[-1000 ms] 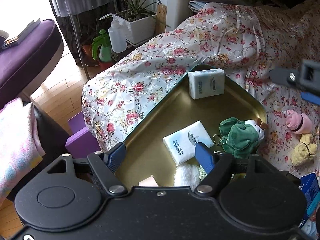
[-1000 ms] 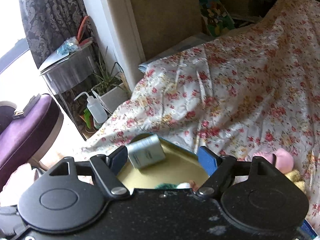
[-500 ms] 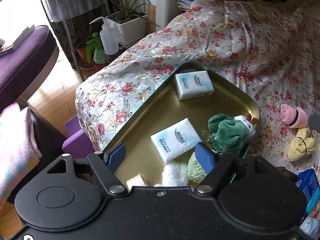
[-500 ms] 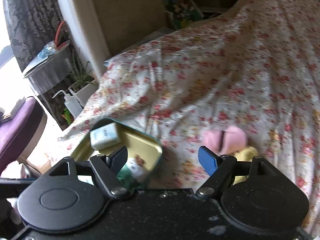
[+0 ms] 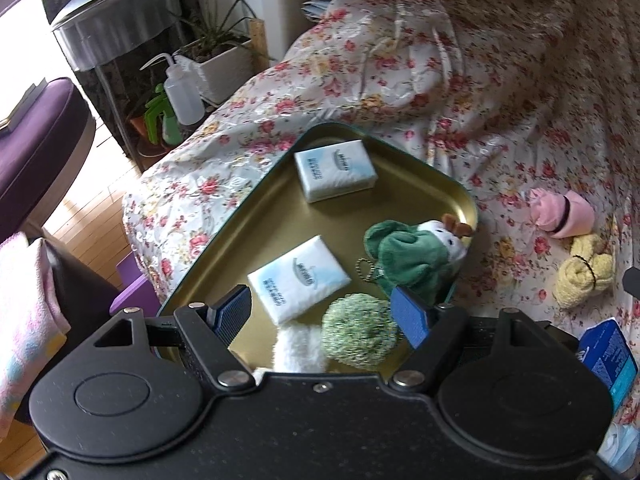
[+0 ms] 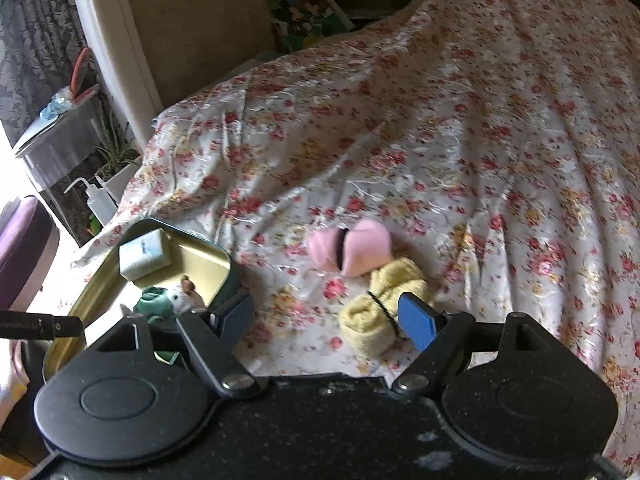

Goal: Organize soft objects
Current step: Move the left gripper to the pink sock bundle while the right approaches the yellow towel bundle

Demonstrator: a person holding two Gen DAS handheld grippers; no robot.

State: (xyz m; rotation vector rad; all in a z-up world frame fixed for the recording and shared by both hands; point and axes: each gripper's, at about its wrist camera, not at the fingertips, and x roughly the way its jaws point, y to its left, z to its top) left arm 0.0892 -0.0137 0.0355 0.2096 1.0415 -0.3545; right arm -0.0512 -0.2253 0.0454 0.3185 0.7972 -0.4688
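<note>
1. Tray [image 5: 466, 200] on the bed [image 6: 460, 140] holds tissue packs, green plush [image 5: 404, 258], puffs.
2. Pink bundle [image 6: 350, 250] and yellow bundle [image 6: 380, 312] left on bed.
3. Left tool [image 5: 322, 312] and right tool [image 6: 326, 316] both open, empty.

Home bedroom: floral-covered bed [image 6: 440, 128]

Tissue packs [image 5: 335, 170] in tray [image 5: 467, 202], sock rolls [image 6: 383, 306] beside it

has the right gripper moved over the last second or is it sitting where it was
Yes. The right gripper has swung away from the tray, which slid to the left of its view, and toward the yellow towel roll and pink roll on the floral bedspread.
</note>
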